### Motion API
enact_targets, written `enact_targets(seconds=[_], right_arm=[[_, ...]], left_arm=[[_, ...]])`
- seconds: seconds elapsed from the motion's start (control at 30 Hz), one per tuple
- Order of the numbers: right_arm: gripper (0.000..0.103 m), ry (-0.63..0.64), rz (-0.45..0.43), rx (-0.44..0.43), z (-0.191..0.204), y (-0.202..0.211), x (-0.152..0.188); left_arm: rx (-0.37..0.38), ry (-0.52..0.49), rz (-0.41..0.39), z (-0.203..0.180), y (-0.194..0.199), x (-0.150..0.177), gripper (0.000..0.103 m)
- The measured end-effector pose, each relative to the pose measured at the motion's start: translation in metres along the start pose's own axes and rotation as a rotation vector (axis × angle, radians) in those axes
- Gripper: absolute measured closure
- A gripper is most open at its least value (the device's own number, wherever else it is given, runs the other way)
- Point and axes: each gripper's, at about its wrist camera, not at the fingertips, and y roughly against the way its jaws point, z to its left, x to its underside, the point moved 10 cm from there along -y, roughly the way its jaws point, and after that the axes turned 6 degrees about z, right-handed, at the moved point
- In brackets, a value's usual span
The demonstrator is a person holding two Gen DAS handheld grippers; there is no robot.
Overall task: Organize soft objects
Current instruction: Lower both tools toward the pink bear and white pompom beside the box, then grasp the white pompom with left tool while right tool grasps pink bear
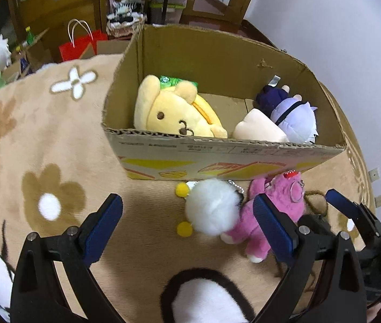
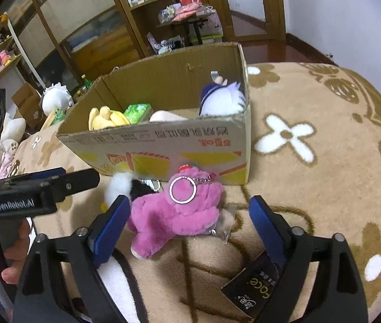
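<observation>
Both of your hand-held grippers are released over the flowered blanket, with two toys loose in front of the box.

Your left hand-held gripper [image 1: 187,224] has its jaws spread wide with the white pompom plush [image 1: 212,210] between its fingertips, untouched. Your right hand-held gripper [image 2: 190,220] is likewise spread, the pink plush bear [image 2: 174,210] lying between its fingers, key ring up. Just beyond both sits the cardboard box [image 1: 217,156], holding a yellow plush dog [image 1: 171,113], a purple-haired doll [image 1: 292,118] and a cream plush [image 1: 260,130].
</observation>
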Motion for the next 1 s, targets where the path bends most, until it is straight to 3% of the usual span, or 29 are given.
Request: enact_targets(seconds=[0.47,1.0], right_arm=[[0.0,0.03,0.069,0.01,0.003,-0.029,0.001],[0.0,0.192,0.152,0.064,0.025,-0.061,0.014]], left_arm=[[0.021,0.016,0.076,-0.006,-0.033,-0.003,0.006],[0.024,0.034,0.147,-0.013,-0.065,0.006,0.006]])
